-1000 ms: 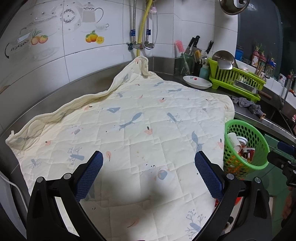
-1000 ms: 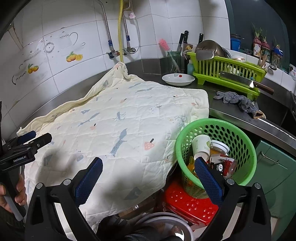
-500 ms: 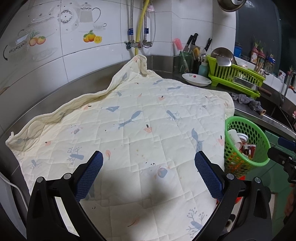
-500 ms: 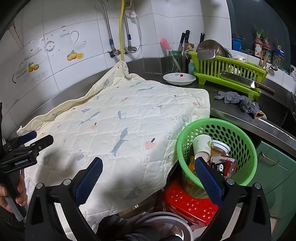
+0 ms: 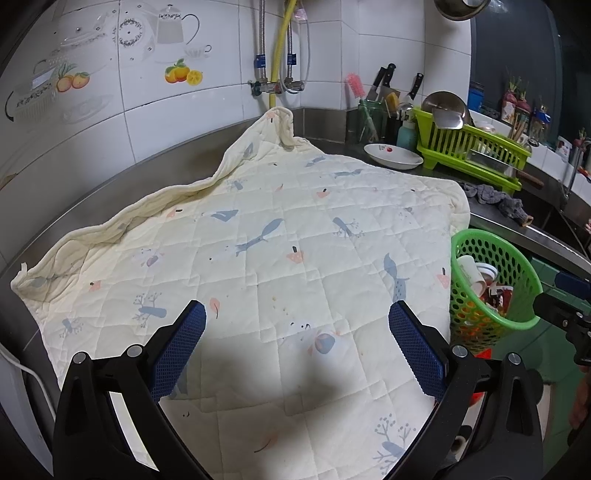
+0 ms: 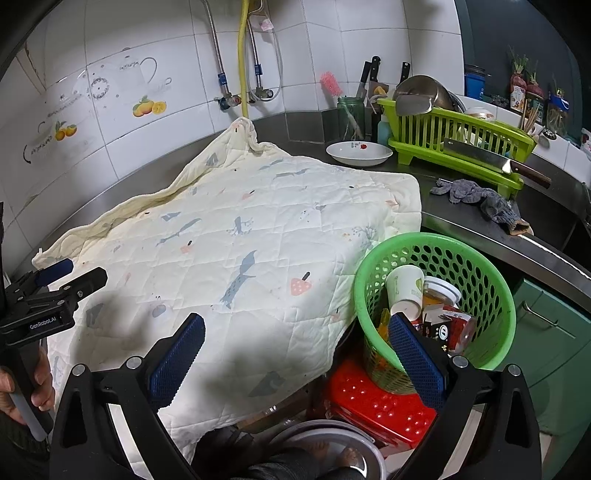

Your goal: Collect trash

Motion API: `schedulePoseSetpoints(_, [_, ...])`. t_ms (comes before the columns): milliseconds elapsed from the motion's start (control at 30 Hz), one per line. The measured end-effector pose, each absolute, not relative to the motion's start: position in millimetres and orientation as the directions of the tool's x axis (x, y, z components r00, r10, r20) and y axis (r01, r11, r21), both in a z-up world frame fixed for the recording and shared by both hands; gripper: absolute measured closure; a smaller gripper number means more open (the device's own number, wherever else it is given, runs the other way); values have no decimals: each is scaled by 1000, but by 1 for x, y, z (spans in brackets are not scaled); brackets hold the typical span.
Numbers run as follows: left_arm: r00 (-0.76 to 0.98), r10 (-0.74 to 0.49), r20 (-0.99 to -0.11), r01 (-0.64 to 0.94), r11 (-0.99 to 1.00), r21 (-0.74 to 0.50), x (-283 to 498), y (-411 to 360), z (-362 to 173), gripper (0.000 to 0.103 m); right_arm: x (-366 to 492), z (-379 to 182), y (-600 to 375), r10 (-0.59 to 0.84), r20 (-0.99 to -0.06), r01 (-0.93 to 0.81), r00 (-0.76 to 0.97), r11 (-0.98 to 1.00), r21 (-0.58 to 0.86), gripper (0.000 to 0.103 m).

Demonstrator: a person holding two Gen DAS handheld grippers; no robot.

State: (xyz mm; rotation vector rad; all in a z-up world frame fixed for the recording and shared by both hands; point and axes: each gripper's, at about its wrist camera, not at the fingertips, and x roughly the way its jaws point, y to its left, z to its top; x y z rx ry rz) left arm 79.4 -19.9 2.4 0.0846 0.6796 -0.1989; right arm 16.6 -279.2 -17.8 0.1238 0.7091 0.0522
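Over quilt (image 5: 280, 258): left gripper (image 5: 296, 321) spread, empty; right gripper (image 6: 296, 332) spread, empty, beside green basket (image 6: 480, 258) rim.

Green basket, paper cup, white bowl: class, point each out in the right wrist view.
green basket (image 6: 476, 258), right wrist view, inner back wall
paper cup (image 6: 404, 288), right wrist view, side of the cup
white bowl (image 6: 358, 152), right wrist view, inside of the bowl

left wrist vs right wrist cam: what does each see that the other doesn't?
Left wrist only: a pot bottom hanging at the top edge.
Right wrist only: the red crate under the green basket, and the cleaver in full on the dish rack.
Both: quilt, basket of trash, white dish, grey rag. Both grippers, left and right, are open and empty.
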Motion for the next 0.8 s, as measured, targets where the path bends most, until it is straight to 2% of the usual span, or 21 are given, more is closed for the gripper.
schedulePoseSetpoints(800, [766, -142, -627, 200, 979, 22, 79, -23, -1, 5, 18, -22, -278, 93, -651, -4, 753, 990, 138, 7])
